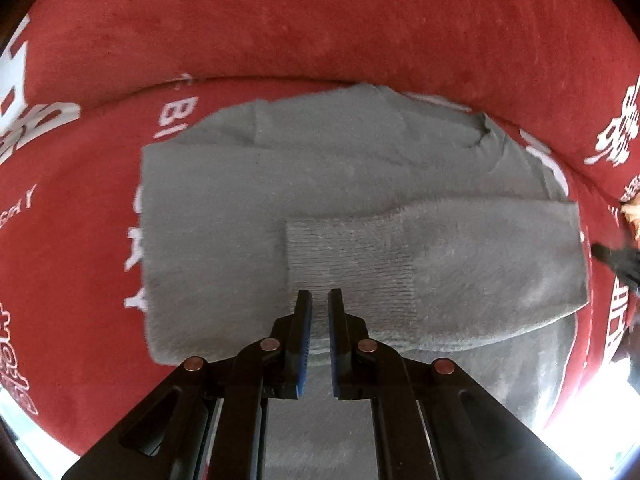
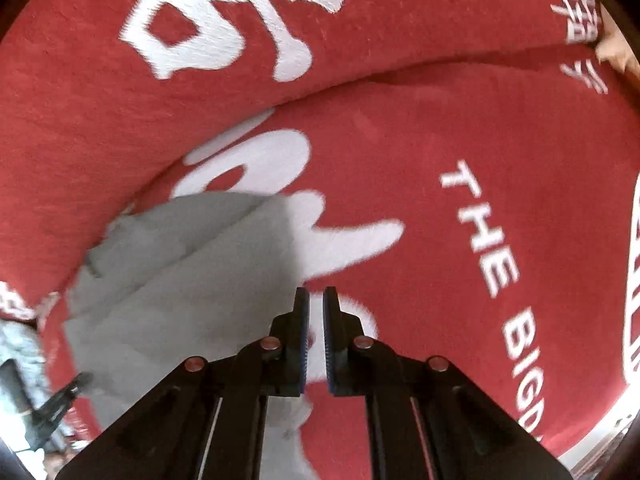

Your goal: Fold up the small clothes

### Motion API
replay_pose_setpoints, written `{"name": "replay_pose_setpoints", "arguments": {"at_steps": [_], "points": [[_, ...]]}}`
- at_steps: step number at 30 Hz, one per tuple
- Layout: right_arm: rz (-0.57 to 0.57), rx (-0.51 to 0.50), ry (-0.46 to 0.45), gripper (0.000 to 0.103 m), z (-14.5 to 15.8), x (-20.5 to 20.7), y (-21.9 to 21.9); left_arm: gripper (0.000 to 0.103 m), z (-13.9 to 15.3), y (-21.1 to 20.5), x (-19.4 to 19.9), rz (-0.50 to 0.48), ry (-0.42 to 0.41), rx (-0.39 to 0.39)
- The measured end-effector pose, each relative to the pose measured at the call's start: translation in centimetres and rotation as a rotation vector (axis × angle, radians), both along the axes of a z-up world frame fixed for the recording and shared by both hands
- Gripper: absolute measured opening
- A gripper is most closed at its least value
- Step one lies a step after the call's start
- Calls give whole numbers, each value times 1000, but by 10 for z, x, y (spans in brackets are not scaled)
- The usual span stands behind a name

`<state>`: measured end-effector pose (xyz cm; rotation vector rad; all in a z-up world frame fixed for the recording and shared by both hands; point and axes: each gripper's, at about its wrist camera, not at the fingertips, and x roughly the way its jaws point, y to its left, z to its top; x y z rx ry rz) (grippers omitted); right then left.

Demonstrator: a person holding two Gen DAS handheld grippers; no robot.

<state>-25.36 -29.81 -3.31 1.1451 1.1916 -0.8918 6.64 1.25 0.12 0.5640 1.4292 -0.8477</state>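
A small grey fuzzy sweater (image 1: 248,184) lies flat on a red cover, one sleeve folded across its body with the ribbed cuff (image 1: 348,256) in the middle. My left gripper (image 1: 320,300) hovers just above the cuff's near edge, jaws nearly closed with a narrow gap, holding nothing. In the right wrist view the sweater (image 2: 168,272) lies to the left. My right gripper (image 2: 316,296) is over the red cover beside the sweater's right edge, jaws almost together and empty.
The red cover (image 1: 320,32) with white lettering (image 2: 224,20) spreads over a seat and rises into a backrest behind. The other gripper's dark tip (image 1: 616,260) shows at the far right edge. White text (image 2: 484,232) runs to the right.
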Motion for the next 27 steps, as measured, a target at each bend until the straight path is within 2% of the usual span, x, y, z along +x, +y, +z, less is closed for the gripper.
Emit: {"name": "replay_pose_setpoints", "arguments": {"at_steps": [4,7,10,13,14,17,21,24,27], "points": [[35,41,-76,8,14,10,26,8,2,-3,2,10,0,6],[75,64,-103,8,8,28,47,8,-7,-6,-4,0,13,26],[137,80,-70,8,-5,43,60,8,-18,-5,-14,-19,-1,60],[154,128,-7,6,-28,35,72,8,-15,-1,-19,-17,-13,50],[131,127,-44,5,-30,28,71,8,-14,1,-19,-13,-11,50],[94,146,-74,5,-28,18,70,8,-11,4,-19,-14,-15,68],[116,158,-65,7,-24,18,74,8,-9,5,-25,-16,-38,106],[124,164,-55,8,-21,22,74,8,-7,8,-29,9,-21,117],[130,165,-66,15,-13,23,74,8,-3,7,-40,14,-23,122]]}}
